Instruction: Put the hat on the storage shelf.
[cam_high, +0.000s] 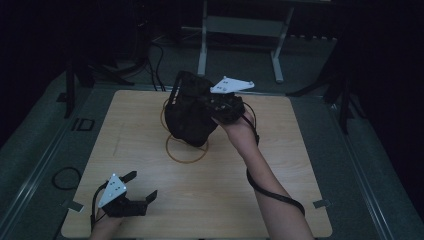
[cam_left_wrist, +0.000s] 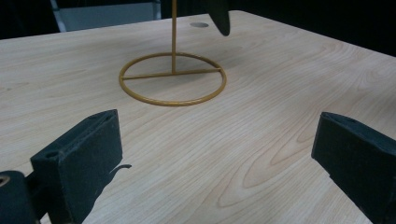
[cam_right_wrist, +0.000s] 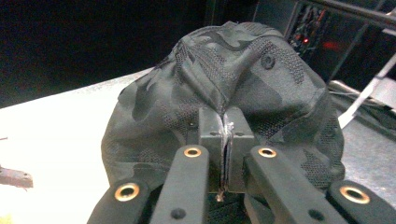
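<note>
Two grippers over one worktop (cam_high: 300, 200): the left gripper (cam_high: 141, 186), near the front left corner, rests with its jaws wide apart and nothing between them. Toward the back edge, a gold wire stand (cam_high: 186, 150); above it a dark camouflage cap (cam_high: 187, 112), its fabric pinched in the tightly closed right gripper (cam_high: 212, 104).

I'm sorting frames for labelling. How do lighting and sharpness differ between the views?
High view: dim overall, the cap reads as a dark mass. Left gripper view: evenly lit, stand sharp. Right gripper view: table blown out to white, cap's mesh crisp.
</note>
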